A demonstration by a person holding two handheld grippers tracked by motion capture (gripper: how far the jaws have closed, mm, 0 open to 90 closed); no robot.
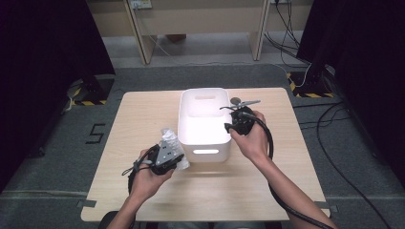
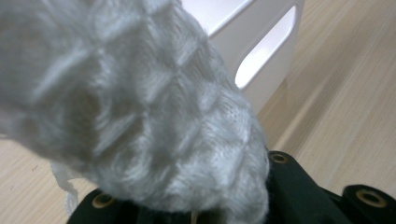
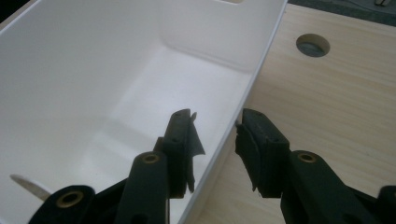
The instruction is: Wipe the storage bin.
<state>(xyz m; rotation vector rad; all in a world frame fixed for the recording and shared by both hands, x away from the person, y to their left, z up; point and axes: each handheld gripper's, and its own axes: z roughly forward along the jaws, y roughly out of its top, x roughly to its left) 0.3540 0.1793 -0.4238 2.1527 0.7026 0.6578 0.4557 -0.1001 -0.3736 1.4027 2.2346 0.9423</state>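
A white knitted cloth [image 2: 140, 102] bulges out of my left gripper [image 2: 196, 215], which is shut on its lower end. In the high view this cloth [image 1: 170, 142] sticks up from the left gripper [image 1: 173, 155], just left of the front corner of the white plastic bin [image 1: 204, 140]. My right gripper [image 1: 234, 125] sits on the bin's right wall. In the right gripper view that gripper [image 3: 215, 135] stands open astride the wall [image 3: 247, 88], one jaw inside the bin and one outside. The inner pad is apart from the wall. The bin looks empty inside.
The bin stands in the middle of a light wooden table [image 1: 143, 114] and has a handle slot [image 1: 206, 151] in its near wall. A round hole [image 3: 313, 45] in the tabletop lies beyond the bin's right side. Cables trail over the grey floor at the right.
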